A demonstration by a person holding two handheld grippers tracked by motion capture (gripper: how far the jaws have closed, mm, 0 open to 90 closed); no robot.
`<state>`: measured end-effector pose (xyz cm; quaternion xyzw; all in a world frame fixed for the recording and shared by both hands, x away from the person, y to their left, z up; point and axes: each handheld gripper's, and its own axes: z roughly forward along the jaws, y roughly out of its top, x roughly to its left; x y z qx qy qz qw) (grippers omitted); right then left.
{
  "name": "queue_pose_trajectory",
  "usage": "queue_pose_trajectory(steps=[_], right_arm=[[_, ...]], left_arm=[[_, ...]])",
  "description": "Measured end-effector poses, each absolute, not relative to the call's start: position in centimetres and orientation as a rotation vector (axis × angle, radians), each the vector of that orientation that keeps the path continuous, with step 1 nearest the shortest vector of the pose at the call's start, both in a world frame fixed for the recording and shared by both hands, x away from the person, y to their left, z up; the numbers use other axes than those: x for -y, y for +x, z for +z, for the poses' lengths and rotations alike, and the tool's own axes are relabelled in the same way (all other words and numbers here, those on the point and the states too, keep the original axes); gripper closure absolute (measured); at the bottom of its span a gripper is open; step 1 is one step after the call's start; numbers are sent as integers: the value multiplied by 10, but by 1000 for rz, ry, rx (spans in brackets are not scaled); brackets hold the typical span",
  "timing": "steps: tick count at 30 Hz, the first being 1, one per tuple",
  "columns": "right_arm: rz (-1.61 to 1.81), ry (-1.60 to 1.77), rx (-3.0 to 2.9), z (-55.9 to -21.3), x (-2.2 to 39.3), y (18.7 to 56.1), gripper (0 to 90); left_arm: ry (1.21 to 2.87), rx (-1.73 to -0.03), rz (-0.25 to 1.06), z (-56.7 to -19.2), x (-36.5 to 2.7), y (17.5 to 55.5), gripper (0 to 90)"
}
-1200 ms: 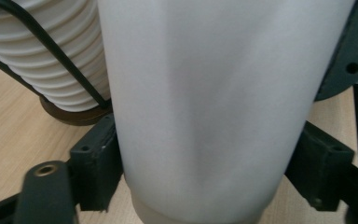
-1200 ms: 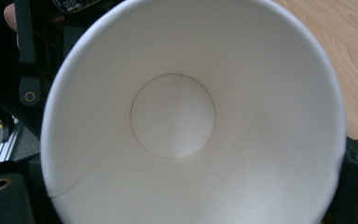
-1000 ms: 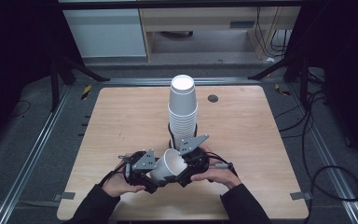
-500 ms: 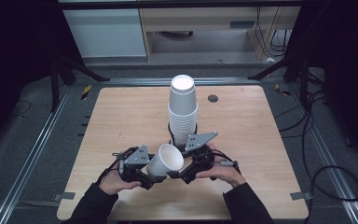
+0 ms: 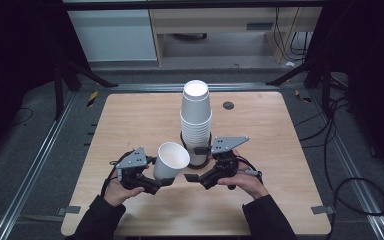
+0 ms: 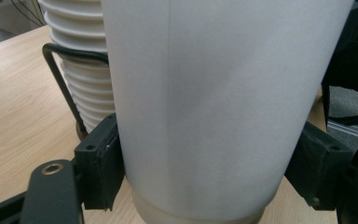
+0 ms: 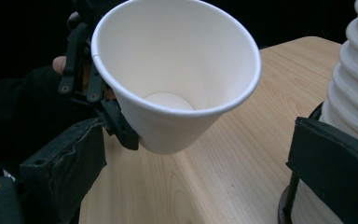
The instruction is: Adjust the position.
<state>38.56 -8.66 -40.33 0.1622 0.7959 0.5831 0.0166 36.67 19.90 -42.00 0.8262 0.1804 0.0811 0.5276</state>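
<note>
We see the left gripper [image 5: 155,181] clenched on a single white paper cup [image 5: 170,161], its jaws pressing both sides of the cup's lower wall. The cup is off the wooden table [image 5: 130,120], tilted with its open mouth toward the right gripper [image 5: 192,177], near the table's near edge and just left of the stack of cups [image 5: 196,120]. The right gripper's jaws stand apart with nothing between them, beside the stack's black wire holder [image 6: 63,79].
</note>
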Motion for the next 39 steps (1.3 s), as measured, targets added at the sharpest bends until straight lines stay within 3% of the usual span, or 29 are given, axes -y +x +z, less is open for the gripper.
queue_pose_trajectory(steps=[24,39], right_arm=[[1906,451,-2522,-410,64,377,48],[1898,437,-2519,-413,63,376,119]], left_arm=[[1985,-349,172,-425,-166,351,223],[2004,-344,181,-425,-165,350,215]])
